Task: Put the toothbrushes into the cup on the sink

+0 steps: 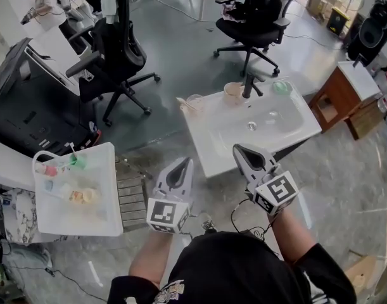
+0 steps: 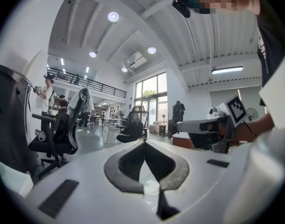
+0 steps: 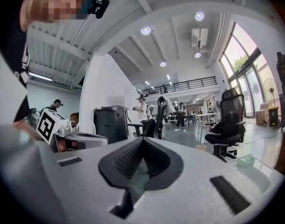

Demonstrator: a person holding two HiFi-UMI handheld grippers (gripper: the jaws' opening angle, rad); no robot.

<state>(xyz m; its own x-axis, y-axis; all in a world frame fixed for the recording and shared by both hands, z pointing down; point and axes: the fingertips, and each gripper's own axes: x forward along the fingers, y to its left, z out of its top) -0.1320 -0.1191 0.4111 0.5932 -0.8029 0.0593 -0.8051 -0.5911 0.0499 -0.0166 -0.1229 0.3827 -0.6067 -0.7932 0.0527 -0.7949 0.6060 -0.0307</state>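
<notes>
1. White ceramic sink (image 1: 218,138) lies straight ahead of both tools. At its far left corner stands a clear cup (image 1: 195,100), and a thin pale stick, seemingly a toothbrush (image 1: 182,103), lies just beside it, slanted across the corner.
2. The left hand-held gripper (image 1: 183,164) has its jaws pressed together on nothing and points toward that corner, so it looks the nearer one.
3. The right hand-held gripper (image 1: 241,152), likewise closed and empty, hangs at the sink's near edge, aimed more toward the beige cup (image 1: 233,92).
4. Only the head view shows the toothbrush and the clear cup. Both gripper views look level across the room. The right gripper view catches the green dish (image 3: 246,161), and neither shows the toothbrush.
</notes>
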